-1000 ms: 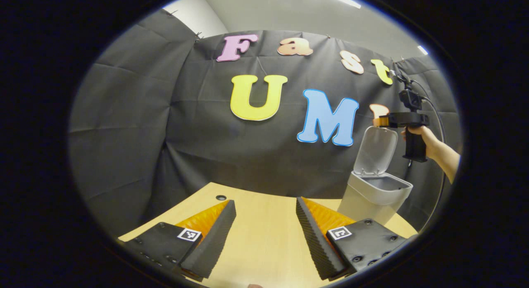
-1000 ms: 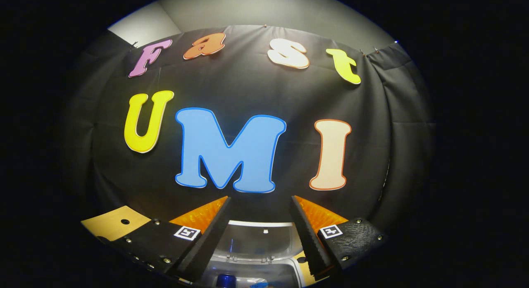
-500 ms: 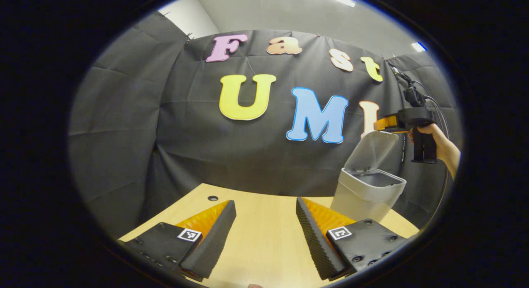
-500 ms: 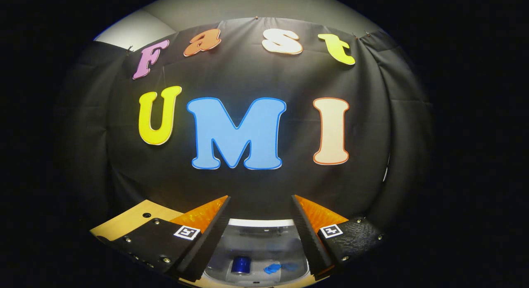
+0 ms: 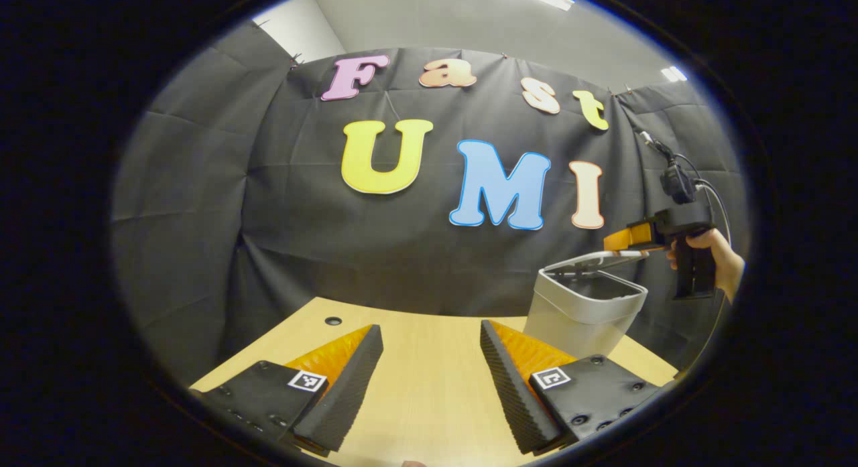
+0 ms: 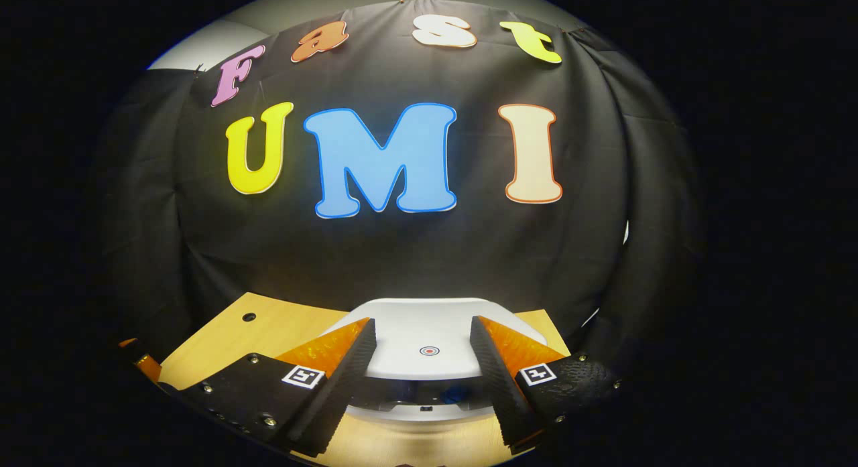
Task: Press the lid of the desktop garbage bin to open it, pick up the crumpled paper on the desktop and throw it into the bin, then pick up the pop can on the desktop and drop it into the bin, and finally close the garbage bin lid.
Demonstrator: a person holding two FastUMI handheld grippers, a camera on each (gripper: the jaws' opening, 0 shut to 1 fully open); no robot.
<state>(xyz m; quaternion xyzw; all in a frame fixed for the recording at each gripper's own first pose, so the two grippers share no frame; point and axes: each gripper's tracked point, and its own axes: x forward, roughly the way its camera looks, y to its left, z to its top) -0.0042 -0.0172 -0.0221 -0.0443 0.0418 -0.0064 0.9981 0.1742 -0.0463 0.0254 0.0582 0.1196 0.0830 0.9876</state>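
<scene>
Left gripper view looks across the pale wooden desktop [image 5: 429, 380], where the left gripper [image 5: 429, 380] hovers low with its fingers spread wide and nothing between them. Off to the right stands the grey plastic garbage bin [image 5: 576, 319], its white hinged lid [image 5: 606, 258] tilted almost flat with a narrow gap left above the rim. A hand [image 5: 720, 256] holds the right gripper [image 5: 620, 240] by its black handle, the tips resting on top of that lid. Seen from the right gripper view, its fingers stand apart over the lid [image 6: 429, 340], straddling a small round mark [image 6: 429, 350]. A small dark hole [image 5: 333, 321] sits in the desktop near the black cloth wall [image 5: 201, 206].
</scene>
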